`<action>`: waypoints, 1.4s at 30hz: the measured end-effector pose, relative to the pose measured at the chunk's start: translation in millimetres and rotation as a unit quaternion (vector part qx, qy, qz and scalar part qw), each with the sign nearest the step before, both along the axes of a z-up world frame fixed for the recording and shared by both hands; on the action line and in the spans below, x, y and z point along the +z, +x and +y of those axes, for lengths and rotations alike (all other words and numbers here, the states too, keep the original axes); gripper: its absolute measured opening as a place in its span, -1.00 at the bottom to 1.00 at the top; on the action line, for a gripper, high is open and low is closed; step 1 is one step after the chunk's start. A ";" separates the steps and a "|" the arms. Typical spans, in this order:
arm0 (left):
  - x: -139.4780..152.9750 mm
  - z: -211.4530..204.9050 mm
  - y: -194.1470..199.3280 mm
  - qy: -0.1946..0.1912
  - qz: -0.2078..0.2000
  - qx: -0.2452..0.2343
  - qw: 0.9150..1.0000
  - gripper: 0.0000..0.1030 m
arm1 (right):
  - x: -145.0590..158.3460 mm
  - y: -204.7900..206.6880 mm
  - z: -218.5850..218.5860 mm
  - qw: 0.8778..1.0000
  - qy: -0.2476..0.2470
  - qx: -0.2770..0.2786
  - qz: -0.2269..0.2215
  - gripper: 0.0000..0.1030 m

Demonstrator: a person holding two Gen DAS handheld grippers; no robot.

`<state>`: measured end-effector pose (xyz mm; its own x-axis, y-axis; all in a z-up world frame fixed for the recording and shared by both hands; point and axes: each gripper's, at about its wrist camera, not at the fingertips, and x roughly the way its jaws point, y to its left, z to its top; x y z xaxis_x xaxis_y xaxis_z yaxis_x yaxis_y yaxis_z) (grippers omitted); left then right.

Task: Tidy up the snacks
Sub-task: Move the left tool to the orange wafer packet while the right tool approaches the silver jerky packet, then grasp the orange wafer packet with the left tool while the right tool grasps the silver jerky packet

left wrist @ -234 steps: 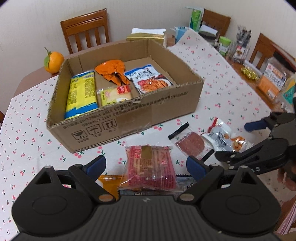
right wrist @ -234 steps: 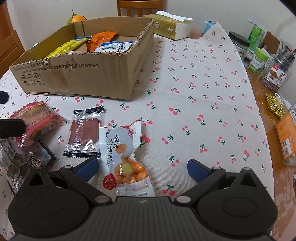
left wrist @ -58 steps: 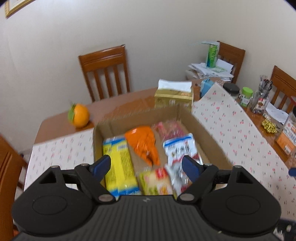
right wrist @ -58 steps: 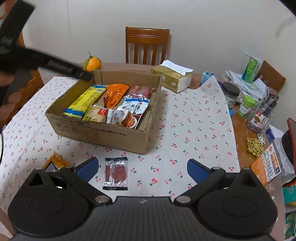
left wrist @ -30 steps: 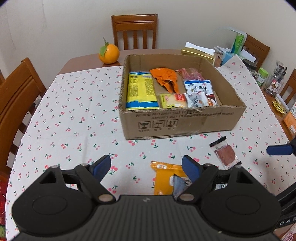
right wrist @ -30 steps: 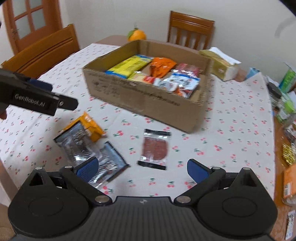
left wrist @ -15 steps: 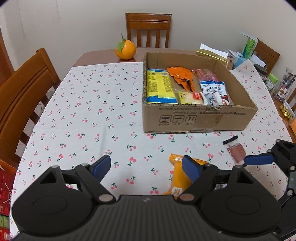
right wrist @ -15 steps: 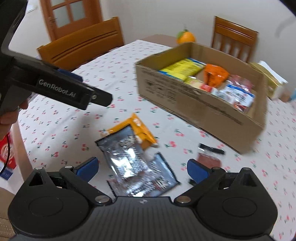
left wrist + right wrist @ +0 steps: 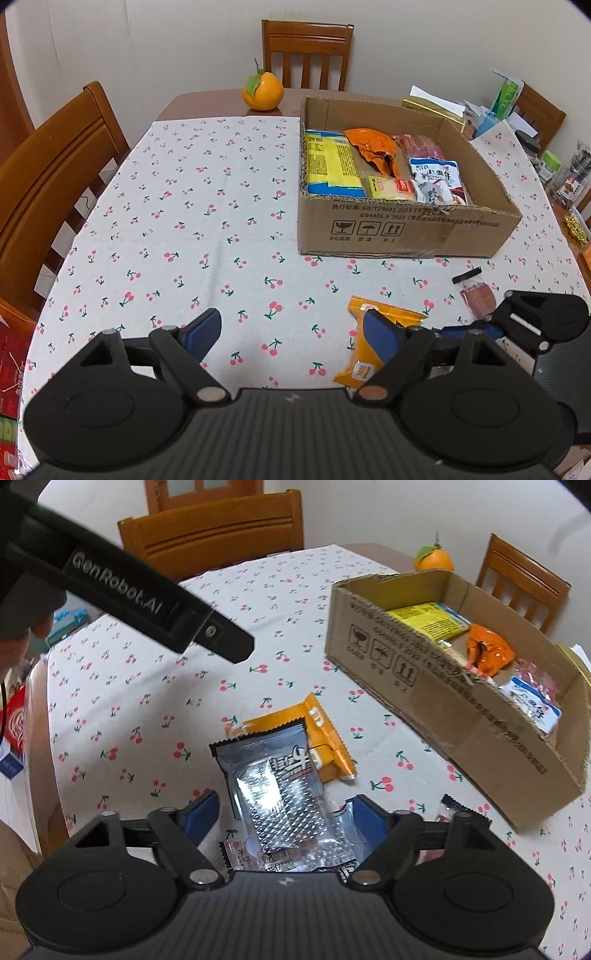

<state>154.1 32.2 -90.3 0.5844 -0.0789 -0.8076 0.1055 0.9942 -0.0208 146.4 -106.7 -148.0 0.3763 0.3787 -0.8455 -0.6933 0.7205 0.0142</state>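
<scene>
A cardboard box [image 9: 406,230] [image 9: 461,716] on the cherry-print tablecloth holds several snack packs, among them a yellow pack [image 9: 330,166] and an orange pack [image 9: 375,149]. On the cloth in front lie an orange packet [image 9: 373,347] [image 9: 325,731], a silver packet [image 9: 280,790] partly over it, and a small dried-meat packet [image 9: 476,297]. My right gripper [image 9: 284,818] is open with the silver packet between its fingers. My left gripper [image 9: 291,332] is open and empty, left of the orange packet. The right gripper shows in the left wrist view [image 9: 532,317].
An orange fruit [image 9: 263,91] sits on the bare table behind the cloth. Wooden chairs [image 9: 48,177] stand around the table. A tissue box [image 9: 432,105] and jars [image 9: 550,166] crowd the far right. The table's front-left edge [image 9: 44,760] is near.
My right gripper has moved down and forward, so the silver packet now lies between its open fingers. My left gripper has shifted slightly left and stays open.
</scene>
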 end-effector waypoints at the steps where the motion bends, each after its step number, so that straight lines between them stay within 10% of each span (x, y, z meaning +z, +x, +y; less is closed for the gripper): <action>1: -0.3 -0.4 0.0 0.000 0.001 -0.001 1.000 0.64 | -1.1 -0.4 0.8 1.000 -0.003 0.003 -0.003 0.47; 13: -2.6 -10.4 4.0 -0.001 0.006 -0.022 1.000 0.64 | 8.3 -8.0 -11.7 1.000 -0.012 -0.022 -0.017 0.04; 32: -38.4 -63.2 12.9 -0.007 0.046 -0.110 0.993 0.64 | 3.8 -31.2 -91.4 0.976 -0.039 -0.213 0.013 0.05; 42: -56.0 -53.2 24.8 0.024 0.056 -0.087 0.994 0.64 | 0.3 -36.8 -97.6 0.972 -0.035 -0.233 0.016 0.47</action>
